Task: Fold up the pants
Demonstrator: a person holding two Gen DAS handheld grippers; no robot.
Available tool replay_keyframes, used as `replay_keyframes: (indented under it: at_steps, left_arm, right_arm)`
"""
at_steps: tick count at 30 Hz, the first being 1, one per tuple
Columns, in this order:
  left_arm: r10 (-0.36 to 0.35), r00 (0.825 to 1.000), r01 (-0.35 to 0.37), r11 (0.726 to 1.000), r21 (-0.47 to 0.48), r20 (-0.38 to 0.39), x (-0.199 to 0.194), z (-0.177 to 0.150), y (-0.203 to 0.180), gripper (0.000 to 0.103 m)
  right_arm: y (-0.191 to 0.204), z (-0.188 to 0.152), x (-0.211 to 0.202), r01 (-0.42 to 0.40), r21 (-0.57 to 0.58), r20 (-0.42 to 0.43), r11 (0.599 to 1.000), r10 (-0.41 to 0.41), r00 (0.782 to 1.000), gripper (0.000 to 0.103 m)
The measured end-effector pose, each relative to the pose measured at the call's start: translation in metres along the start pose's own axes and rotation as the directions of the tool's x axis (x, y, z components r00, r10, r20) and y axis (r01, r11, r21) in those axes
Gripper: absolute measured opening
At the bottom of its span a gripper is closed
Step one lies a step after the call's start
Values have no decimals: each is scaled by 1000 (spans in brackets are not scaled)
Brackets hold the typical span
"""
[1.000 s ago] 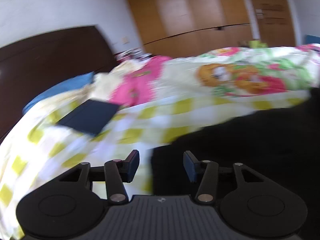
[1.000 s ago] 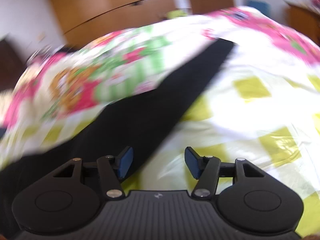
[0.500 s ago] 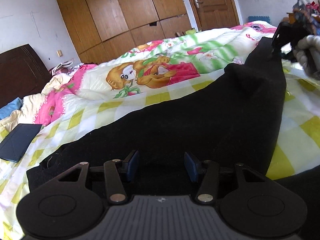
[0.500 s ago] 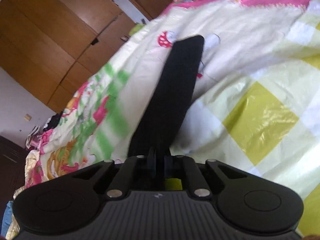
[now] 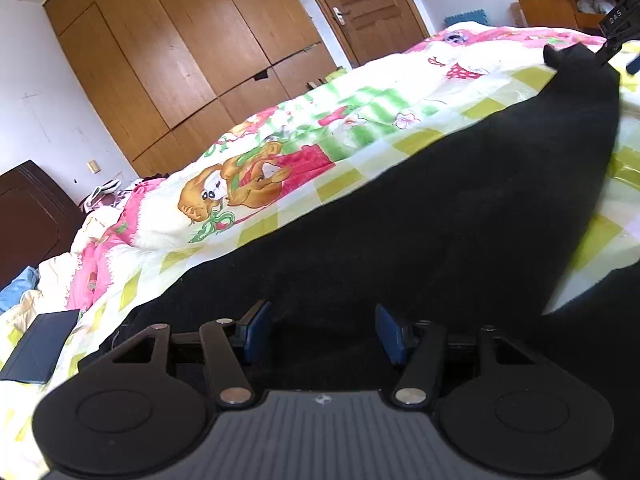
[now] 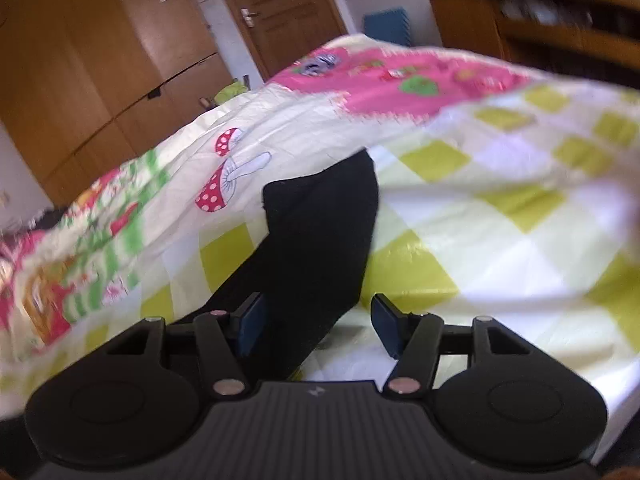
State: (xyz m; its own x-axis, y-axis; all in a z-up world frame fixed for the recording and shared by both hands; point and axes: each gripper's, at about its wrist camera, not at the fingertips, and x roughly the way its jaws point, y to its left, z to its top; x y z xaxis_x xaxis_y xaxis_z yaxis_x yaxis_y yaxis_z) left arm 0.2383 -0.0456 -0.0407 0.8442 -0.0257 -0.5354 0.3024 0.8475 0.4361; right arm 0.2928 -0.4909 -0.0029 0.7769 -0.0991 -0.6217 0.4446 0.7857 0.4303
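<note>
Left claw [image 5: 323, 332] and right claw [image 6: 316, 326] gape over black pants [image 5: 440, 208].

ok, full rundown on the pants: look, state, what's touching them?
The pants are plain black, soft matte cloth, lying stretched out long across the patterned bedspread, mostly flat with a small raised corner at the far end. The left tongs stand open over the near end; the right tongs stand open over a leg end. Neither grips them.
</note>
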Motion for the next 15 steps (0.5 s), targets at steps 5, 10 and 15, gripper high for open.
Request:
replay_keyframes:
  at_steps: [5, 10, 15]
  left_arm:
    - [17, 1000, -16, 1000, 25, -23, 1, 1, 0, 75]
    - [28, 999, -27, 998, 64, -21, 4, 8, -12, 75]
    - [-3, 1000, 3, 999, 53, -10, 2, 18, -20, 75]
  right_arm:
    - [-33, 3, 36, -194, 305, 17, 932, 199, 980, 65]
    - [-38, 10, 55, -355, 422, 72, 834, 360, 930, 67]
    - [-49, 20, 12, -562, 501, 294, 658, 481, 826, 54]
